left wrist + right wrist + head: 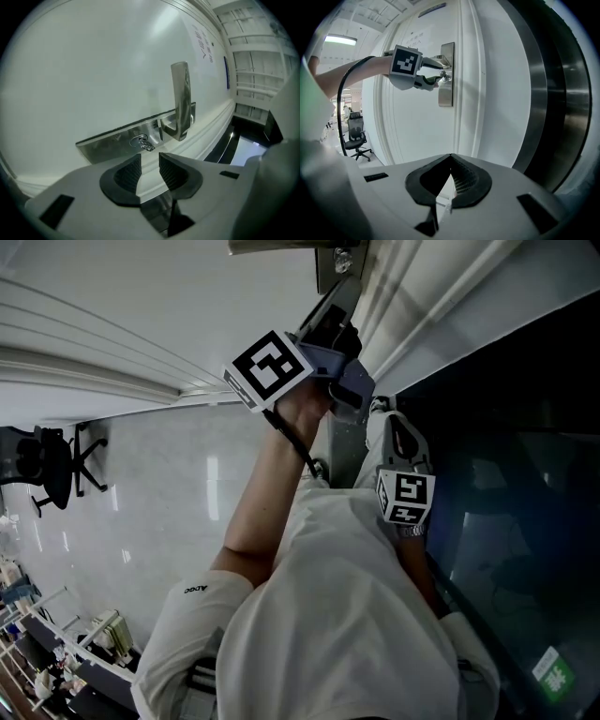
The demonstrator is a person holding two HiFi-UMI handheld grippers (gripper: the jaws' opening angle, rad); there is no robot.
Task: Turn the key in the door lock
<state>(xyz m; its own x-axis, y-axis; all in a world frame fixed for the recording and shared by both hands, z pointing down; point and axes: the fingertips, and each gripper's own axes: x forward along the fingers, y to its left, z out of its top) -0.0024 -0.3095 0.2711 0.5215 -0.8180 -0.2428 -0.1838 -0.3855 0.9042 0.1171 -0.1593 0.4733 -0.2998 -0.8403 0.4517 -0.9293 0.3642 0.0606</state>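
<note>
Small silver key in lock
Juts out, seemingly slanted, toward the left gripper, jaws parted and empty; right gripper closed.

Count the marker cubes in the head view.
2. One cube on the left gripper, raised by the lock; the other on the right gripper, lower down. None seems hidden.

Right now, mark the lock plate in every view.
Head view: plate at the top edge, centre, a small dark strip.
Left gripper view: plate at centre, slanted, with the key in it, ahead of the open left gripper.
Right gripper view: plate upper centre, upright, the left gripper at it.
Shared landmark: the white door around the plate.
</note>
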